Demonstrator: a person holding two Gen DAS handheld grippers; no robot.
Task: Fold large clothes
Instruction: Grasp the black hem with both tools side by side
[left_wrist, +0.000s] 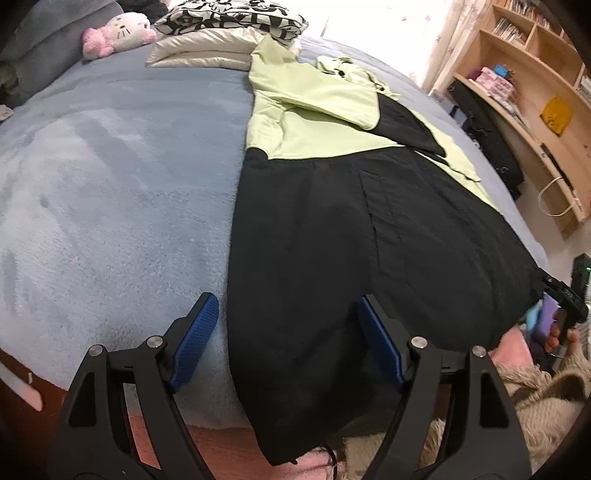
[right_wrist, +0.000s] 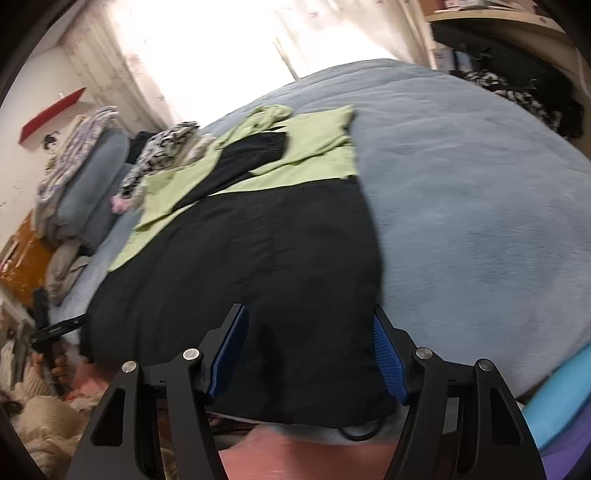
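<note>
Both grippers, L (left_wrist: 286, 314) & R (right_wrist: 310, 332), apart over black/green garment (left_wrist: 351, 229) hem.

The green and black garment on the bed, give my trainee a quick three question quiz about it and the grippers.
1. True or false: the left gripper is shut on the garment.
2. Which part of the garment lies nearest both grippers? A) the green top B) the black hem C) the hood
3. Fill in: the garment lies on a light ____ blanket.

Key: 1. False: both it and the right gripper stand open over the hem. 2. B. 3. blue.
</note>
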